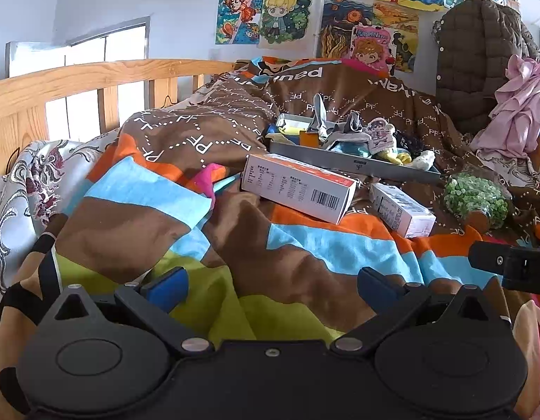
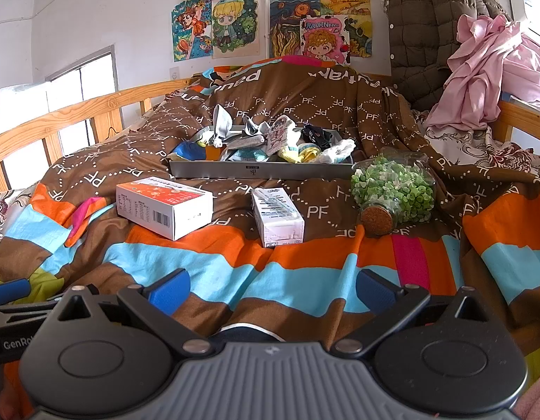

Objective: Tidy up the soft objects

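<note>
A shallow grey tray (image 2: 263,170) (image 1: 357,165) rests on the striped quilt in the middle of the bed. Several small socks (image 2: 280,143) (image 1: 353,133) are heaped in it, grey, white, yellow and dark ones mixed. My left gripper (image 1: 270,281) hovers low over the near quilt, open, nothing between its blue pads. My right gripper (image 2: 271,285) is likewise open and empty above the quilt, well short of the tray. The left gripper's blue finger (image 2: 9,290) shows at the lower left of the right wrist view.
A white and orange carton (image 2: 165,208) (image 1: 297,190) and a smaller white box (image 2: 277,217) (image 1: 402,210) lie before the tray. A corked glass jar of green bits (image 2: 392,192) (image 1: 476,197) lies on its side. Wooden rail (image 1: 77,84) left; pink clothes (image 2: 486,70) and quilted jacket (image 2: 427,31) right.
</note>
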Tool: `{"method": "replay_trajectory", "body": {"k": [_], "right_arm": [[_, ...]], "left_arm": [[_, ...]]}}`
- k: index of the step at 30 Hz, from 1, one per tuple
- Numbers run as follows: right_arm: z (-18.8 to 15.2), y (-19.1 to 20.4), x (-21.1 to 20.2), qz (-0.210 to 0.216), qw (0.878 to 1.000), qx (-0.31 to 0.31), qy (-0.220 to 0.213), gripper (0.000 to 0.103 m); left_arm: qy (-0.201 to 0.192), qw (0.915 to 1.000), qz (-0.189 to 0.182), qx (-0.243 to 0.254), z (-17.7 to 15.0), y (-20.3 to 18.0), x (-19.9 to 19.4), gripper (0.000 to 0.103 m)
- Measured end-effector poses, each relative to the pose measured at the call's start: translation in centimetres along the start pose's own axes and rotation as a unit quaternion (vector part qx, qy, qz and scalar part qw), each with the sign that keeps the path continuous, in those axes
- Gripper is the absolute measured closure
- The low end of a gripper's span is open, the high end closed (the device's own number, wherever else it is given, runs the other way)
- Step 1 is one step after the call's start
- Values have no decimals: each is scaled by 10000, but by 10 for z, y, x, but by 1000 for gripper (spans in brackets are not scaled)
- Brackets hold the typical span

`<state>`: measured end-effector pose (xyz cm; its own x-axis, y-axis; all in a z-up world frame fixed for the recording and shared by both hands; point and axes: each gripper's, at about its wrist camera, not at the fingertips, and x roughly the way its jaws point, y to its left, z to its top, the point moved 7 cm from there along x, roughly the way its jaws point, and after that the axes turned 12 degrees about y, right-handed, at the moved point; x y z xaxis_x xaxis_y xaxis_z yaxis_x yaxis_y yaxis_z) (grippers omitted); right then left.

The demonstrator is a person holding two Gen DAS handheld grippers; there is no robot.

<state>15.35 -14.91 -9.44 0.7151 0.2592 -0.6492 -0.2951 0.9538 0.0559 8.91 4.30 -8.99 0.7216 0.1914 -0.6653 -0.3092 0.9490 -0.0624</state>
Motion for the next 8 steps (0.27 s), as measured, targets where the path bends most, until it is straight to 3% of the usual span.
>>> {"method": "replay_trajectory", "body": {"k": [8], "right_arm": [[0,0,0,-2,10000,1,1,0]], "left_arm": [[-15,10000,-5,22,0,-1,0,1]]}}
